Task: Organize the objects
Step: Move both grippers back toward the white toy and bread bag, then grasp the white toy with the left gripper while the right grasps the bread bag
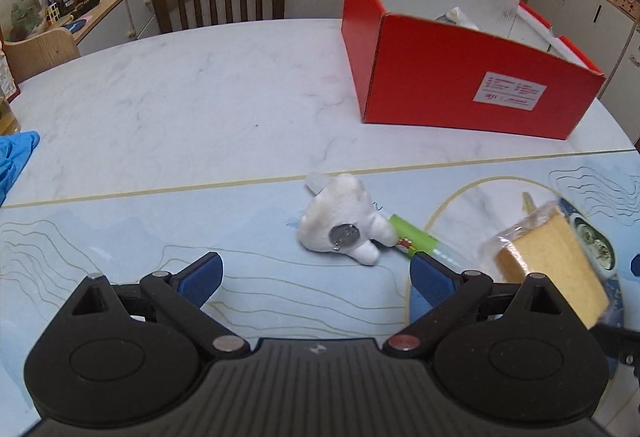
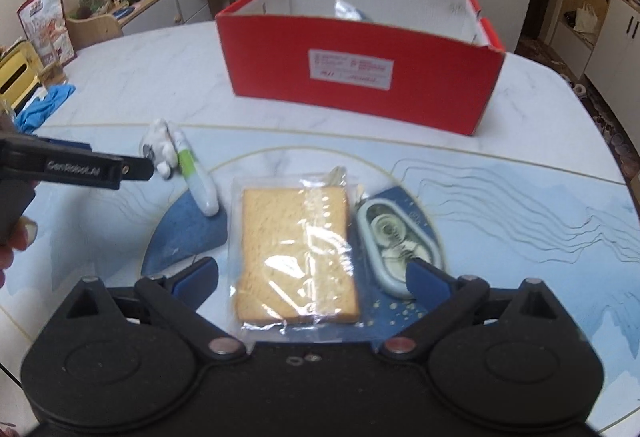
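Near edge of table [image 2: 520, 157]: both claws hang spread, nothing between them.
Left gripper [image 1: 316, 277]: released, white plush toy [image 1: 344, 225] just beyond.
Right gripper [image 2: 314, 279]: released, wrapped bread slice [image 2: 296, 249] beneath.
Far right: red box [image 2: 360, 77].

Wrapped bread slice [image 2: 298, 253] flat on table [image 2: 520, 197]
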